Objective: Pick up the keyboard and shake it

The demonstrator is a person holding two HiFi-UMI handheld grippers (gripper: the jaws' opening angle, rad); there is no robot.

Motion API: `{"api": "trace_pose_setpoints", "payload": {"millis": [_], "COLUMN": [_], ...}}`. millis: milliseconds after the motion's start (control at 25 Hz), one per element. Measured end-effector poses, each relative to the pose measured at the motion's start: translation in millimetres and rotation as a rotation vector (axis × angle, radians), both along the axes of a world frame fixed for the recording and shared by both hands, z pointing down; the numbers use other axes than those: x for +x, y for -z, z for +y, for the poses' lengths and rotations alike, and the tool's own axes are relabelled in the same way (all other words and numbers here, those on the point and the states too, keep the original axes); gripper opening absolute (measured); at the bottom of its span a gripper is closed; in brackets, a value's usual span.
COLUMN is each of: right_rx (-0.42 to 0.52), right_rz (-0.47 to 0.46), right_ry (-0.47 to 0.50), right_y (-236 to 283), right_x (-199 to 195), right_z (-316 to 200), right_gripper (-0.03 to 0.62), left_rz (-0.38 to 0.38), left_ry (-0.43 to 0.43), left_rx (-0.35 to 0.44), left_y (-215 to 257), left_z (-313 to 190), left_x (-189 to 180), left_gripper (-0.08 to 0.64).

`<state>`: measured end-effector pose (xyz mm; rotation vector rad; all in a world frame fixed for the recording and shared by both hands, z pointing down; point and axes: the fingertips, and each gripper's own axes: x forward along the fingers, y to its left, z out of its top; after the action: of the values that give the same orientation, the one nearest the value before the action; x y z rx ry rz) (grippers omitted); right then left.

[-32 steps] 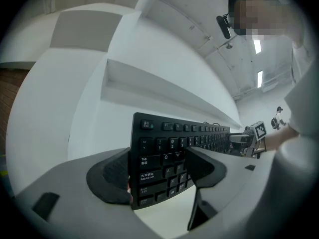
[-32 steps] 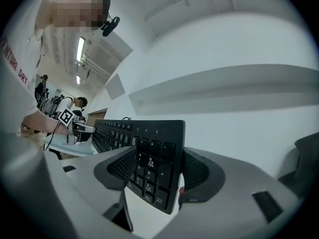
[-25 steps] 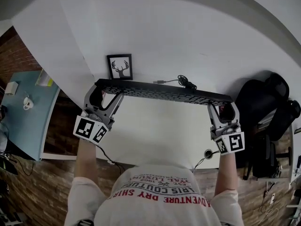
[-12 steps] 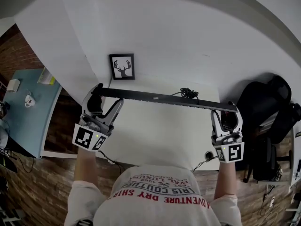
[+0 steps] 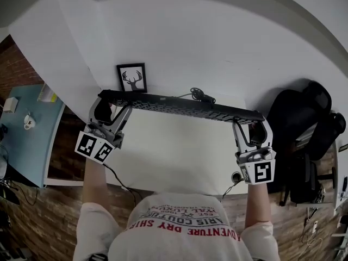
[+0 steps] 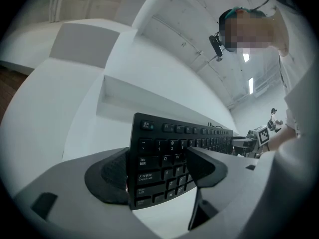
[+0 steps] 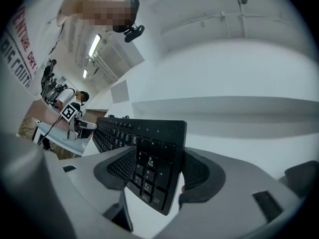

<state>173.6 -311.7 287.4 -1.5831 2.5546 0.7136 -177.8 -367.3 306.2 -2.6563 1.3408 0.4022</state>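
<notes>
A long black keyboard (image 5: 179, 106) is held in the air above the white desk (image 5: 174, 156), level from left to right. My left gripper (image 5: 106, 101) is shut on its left end, and my right gripper (image 5: 253, 122) is shut on its right end. In the left gripper view the keyboard (image 6: 169, 153) stands on edge between the jaws of the left gripper (image 6: 159, 167), keys facing the camera. The right gripper view shows the number-pad end of the keyboard (image 7: 152, 156) clamped in the right gripper (image 7: 157, 172). A black cable (image 5: 201, 96) trails from the keyboard's back edge.
A framed deer picture (image 5: 131, 78) leans against the wall behind the keyboard's left end. A black chair with a bag (image 5: 304, 129) stands to the right of the desk, and a blue table (image 5: 24, 140) to the left. A cable hole (image 5: 236, 176) sits near the desk's front right.
The keyboard turned edge-on and dropped half a second ago. It has now swung back up with its broad face showing, and both grippers have shifted slightly left with it.
</notes>
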Motion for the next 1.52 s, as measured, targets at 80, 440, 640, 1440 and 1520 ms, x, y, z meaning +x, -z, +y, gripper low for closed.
{"api": "trace_pose_setpoints", "payload": {"millis": [80,440,640,1440,1520], "right_rx": [0.042,0.151,0.168,-0.351,-0.368], "right_rz": [-0.001,0.055,0.099,-0.037,-0.032], "right_ry": [-0.014,-0.089,-0.1,-0.032,-0.016], "right_y": [8,11,9,-51,-54], "right_x": [-9,-22,-25,45,45], "right_z": [7,41,47,-53,-58], "right_gripper": [0.287,0.285,0.287,0.291,0.292], "left_rz": [0.012,0.002,0.014,-0.121,-0.119], "left_ry": [-0.025,-0.067,-0.091,0.045,0.06], "left_rx": [0.01,0.099,0.079,-0.129,-0.13], "left_y": [0,4,-4,-25,-28], "left_z": [-2,15,15,-16,-14], "left_x": [-5,-14,-16,40,41], "left_gripper": [0.342,0.342,0.342,0.341,0.341]}}
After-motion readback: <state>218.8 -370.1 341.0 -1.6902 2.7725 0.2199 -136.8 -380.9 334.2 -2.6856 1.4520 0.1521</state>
